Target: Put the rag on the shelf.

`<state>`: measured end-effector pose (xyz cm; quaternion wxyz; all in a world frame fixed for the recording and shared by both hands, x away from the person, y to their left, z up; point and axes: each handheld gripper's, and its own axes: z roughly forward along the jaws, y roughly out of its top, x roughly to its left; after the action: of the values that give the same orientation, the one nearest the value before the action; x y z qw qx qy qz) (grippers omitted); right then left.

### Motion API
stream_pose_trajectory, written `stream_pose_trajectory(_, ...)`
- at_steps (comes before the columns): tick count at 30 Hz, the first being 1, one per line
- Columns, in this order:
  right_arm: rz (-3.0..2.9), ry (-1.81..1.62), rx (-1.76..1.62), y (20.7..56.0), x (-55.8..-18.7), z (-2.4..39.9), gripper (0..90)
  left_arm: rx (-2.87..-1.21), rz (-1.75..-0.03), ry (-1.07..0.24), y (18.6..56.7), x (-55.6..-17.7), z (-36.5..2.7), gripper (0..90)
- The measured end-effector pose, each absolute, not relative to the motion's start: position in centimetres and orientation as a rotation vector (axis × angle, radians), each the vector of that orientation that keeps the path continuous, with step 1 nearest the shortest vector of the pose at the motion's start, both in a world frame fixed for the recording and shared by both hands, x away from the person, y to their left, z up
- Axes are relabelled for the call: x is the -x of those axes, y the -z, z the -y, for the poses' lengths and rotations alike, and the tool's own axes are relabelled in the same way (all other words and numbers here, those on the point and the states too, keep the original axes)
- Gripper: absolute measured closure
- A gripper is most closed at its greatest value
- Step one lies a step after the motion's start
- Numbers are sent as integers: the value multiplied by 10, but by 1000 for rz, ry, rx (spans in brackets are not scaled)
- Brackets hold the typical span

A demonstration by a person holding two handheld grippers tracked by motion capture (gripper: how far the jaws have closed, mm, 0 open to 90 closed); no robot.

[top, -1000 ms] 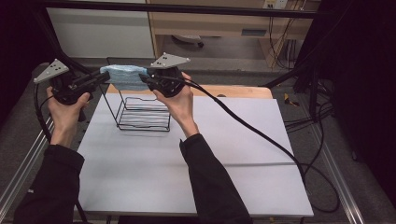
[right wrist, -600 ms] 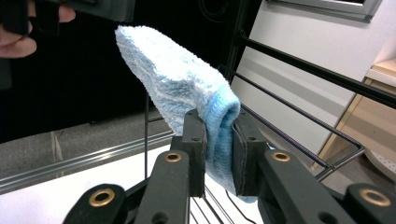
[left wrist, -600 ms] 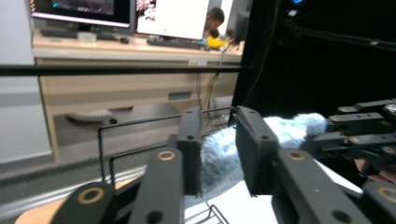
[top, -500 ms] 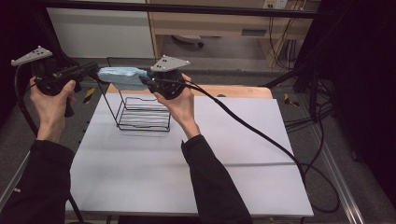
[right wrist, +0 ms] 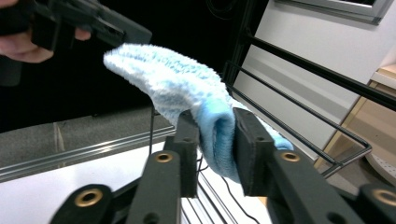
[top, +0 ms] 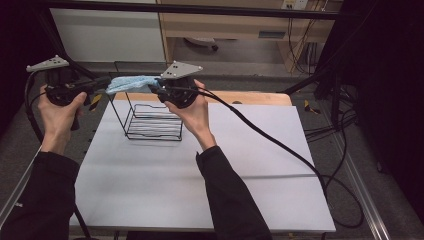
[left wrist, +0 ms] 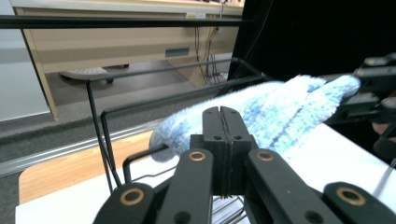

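A fuzzy light-blue sock hangs stretched out level above the black wire rack. My right gripper holds its right end. In the right gripper view the sock fills the gap between the pads of that gripper, whose jaws have just been opening a little. My left gripper is at the sock's free left end. In the left gripper view this gripper has its jaws pressed flat together with nothing between them, and the sock lies just beyond their tips.
The rack stands at the back left of the white table, under both grippers. The right gripper's cable trails across the table to the right edge. A wooden strip runs along the far edge.
The sock hung bunched between the grippers and is now drawn out flatter. The left hand lifted up and left, then came back down. The right hand stayed put.
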<state>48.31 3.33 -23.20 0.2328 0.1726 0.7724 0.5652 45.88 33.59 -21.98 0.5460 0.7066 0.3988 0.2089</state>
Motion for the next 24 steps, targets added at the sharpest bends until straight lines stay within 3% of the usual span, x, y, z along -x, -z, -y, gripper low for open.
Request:
stream_pose_trajectory(8,-2144,-1575,-482,227,-477,-30,473,-1720,-940,-532,230,-458,-331,899)
stream_pose_trajectory(11,-2148,-1613,-482,225,-474,-30,416,-1732,-944,-548,232,-459,-329,898)
stream_pose_trajectory(14,-2138,-1653,-498,221,-473,-28,414,-1750,-943,-562,235,-459,-327,899)
stream_pose_trajectory(16,-2137,-1672,-510,219,-473,-27,474,-1754,-941,-568,237,-460,-326,898)
stream_pose_trajectory(21,-2212,-1664,-526,222,-473,-28,749,-1753,-938,-568,241,-458,-328,898)
stream_pose_trajectory(24,-2277,-1616,-549,228,-475,-32,831,-1755,-940,-573,245,-456,-329,898)
